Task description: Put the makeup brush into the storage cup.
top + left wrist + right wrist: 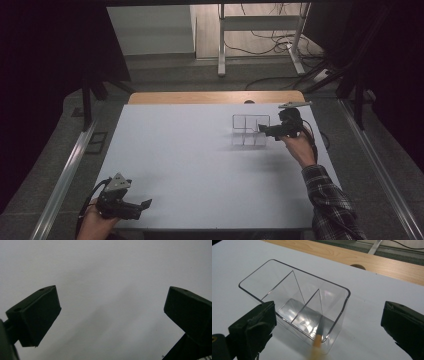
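A clear plastic organiser (250,116) with three compartments stands on the white tabletop (200,165) at the back right. In the right gripper view its rim (312,275) lies just ahead of the jaws. A thin stick (318,336) with an orange shaft and a dark end, blurred, leans in the nearest compartment, free of both jaws. My right gripper (264,130) (329,312) hovers at the organiser's right side, open with nothing between its jaws. My left gripper (145,205) (112,297) rests at the near left corner, open over bare tabletop.
A wooden strip (215,97) runs along the table's far edge, with a round hole (357,266) in it. Metal rails (70,165) flank the table. A white table frame (260,22) and cables stand on the floor behind. A plaid sleeve (330,200) enters at the bottom right.
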Demonstrator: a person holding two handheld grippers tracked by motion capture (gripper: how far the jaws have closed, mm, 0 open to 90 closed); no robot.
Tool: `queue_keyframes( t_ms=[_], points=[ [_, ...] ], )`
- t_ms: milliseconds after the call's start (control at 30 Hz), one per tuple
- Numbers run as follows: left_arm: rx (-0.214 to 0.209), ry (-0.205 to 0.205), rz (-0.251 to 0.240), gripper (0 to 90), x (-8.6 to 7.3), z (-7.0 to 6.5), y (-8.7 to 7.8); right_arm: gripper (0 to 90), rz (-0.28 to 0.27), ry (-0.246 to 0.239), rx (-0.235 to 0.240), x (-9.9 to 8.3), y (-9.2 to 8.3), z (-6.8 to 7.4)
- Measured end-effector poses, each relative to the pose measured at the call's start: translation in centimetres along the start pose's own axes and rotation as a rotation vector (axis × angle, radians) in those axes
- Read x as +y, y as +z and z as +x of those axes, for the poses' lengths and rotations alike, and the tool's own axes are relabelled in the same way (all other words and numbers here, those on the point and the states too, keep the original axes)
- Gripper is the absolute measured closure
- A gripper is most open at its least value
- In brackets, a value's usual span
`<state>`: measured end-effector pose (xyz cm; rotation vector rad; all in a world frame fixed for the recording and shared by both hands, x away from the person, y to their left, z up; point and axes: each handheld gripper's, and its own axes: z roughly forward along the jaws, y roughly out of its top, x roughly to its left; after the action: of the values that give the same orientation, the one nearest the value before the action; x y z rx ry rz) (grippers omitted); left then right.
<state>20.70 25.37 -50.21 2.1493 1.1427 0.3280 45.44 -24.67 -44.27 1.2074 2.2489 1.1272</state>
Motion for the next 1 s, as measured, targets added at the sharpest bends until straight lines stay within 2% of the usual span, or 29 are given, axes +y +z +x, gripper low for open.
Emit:
queue_keyframes(
  t_ms=[467,700,1000],
  points=[
    [-0.003,0.002,0.0,1.4,0.0,0.0,0.0,0.0,0.004,-0.024,0.021,-0.1,-1.1,0.2],
    [-0.002,0.001,-0.003,1.4,0.0,0.0,-0.1,0.0,0.001,-0.012,0.04,-0.2,-1.8,0.4],
    [0.002,0.0,-0.003,1.4,0.0,0.0,-0.1,0.0,0.012,-0.036,0.04,-0.6,-2.4,0.8]
  ],
)
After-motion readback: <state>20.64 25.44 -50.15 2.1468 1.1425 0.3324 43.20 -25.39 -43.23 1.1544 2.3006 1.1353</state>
